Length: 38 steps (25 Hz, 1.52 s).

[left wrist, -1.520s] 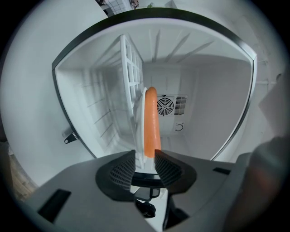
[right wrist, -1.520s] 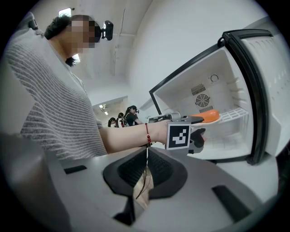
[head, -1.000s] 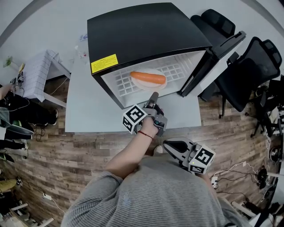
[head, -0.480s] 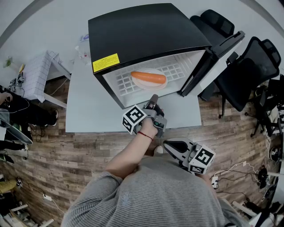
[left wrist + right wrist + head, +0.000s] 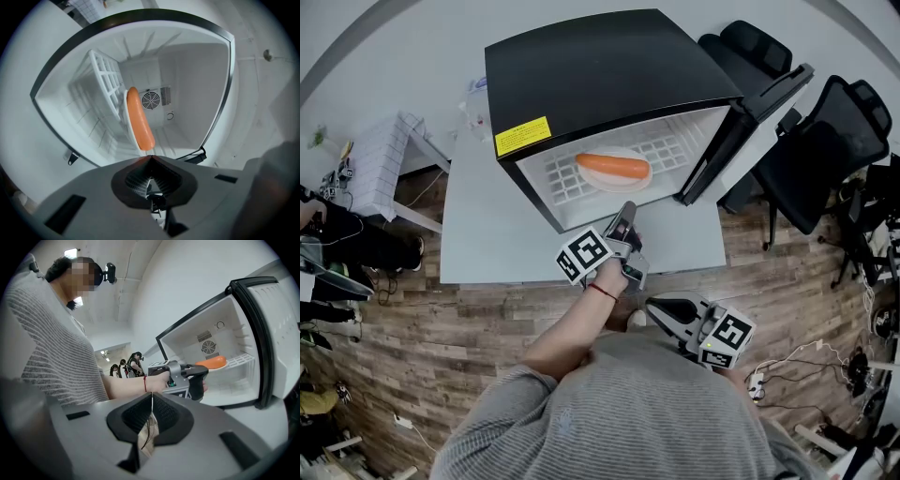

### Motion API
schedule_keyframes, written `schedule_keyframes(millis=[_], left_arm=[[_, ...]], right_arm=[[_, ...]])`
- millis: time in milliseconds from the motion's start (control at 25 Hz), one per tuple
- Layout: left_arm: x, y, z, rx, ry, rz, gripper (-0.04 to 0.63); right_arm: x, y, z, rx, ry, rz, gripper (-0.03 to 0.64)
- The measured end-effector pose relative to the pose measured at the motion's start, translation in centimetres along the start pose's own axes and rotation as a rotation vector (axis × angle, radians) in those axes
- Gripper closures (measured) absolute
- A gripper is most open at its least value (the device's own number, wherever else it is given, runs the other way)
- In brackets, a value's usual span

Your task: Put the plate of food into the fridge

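Observation:
The black mini fridge [image 5: 609,75] stands open on a white table [image 5: 487,225]. Inside, a white plate [image 5: 614,178] with an orange sausage [image 5: 614,166] rests on the white wire shelf [image 5: 675,150]. My left gripper [image 5: 627,208] is just outside the fridge opening, pointing in, shut and empty. In the left gripper view its jaws [image 5: 150,157] meet in front of the sausage [image 5: 139,124] and the shelf [image 5: 105,79]. My right gripper [image 5: 654,305] is held low near the person's body, shut with nothing in it. The right gripper view shows its closed jaws [image 5: 151,394] and the left gripper [image 5: 206,372] before the fridge.
The fridge door [image 5: 750,112] is swung open to the right. Black office chairs [image 5: 834,150] stand behind it at the right. A small white stand [image 5: 380,155] is left of the table. People [image 5: 124,364] stand far off in the room.
The left gripper has rolled a little at the fridge opening; its marker cube has shifted slightly. The plate and sausage stay on the shelf. The right gripper has not moved.

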<state>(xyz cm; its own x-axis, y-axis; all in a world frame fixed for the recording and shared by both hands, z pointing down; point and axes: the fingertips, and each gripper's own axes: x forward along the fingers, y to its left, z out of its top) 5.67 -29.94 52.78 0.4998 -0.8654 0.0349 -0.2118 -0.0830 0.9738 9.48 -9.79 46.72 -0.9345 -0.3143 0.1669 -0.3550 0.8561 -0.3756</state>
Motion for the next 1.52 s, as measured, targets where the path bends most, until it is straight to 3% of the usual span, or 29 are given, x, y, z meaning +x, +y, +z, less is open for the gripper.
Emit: schedule_keyframes(millis=[200, 400, 640, 760, 1040, 1520], left_arm=[[-0.4, -0.6, -0.7, 0.207, 0.077, -0.056, 0.584], [-1.1, -0.7, -0.8, 0.392, 0.117, -0.048, 0.584], [-1.9, -1.4, -2.2, 0.711, 0.221, -0.068, 0.584], [-2.4, -1.6, -3.0, 0.803, 0.257, -0.084, 0.584], [-3.7, -2.4, -5.0, 0.951, 0.337, -0.139, 0.584], [-5.7, -2.7, -6.0, 0.999, 0.378, -0.158, 0.584]], right_arm=[[-0.2, -0.1, 0.0, -0.003, -0.007, -0.009, 0.601], [-0.2, -0.4, 0.1, -0.002, -0.014, -0.019, 0.601], [-0.3, -0.8, 0.3, -0.006, -0.023, -0.03, 0.601], [-0.2, -1.1, 0.3, -0.006, -0.024, -0.035, 0.601], [-0.1, -1.6, 0.5, -0.004, -0.026, -0.044, 0.601], [0.2, -2.0, 0.7, -0.005, -0.028, -0.053, 0.601]])
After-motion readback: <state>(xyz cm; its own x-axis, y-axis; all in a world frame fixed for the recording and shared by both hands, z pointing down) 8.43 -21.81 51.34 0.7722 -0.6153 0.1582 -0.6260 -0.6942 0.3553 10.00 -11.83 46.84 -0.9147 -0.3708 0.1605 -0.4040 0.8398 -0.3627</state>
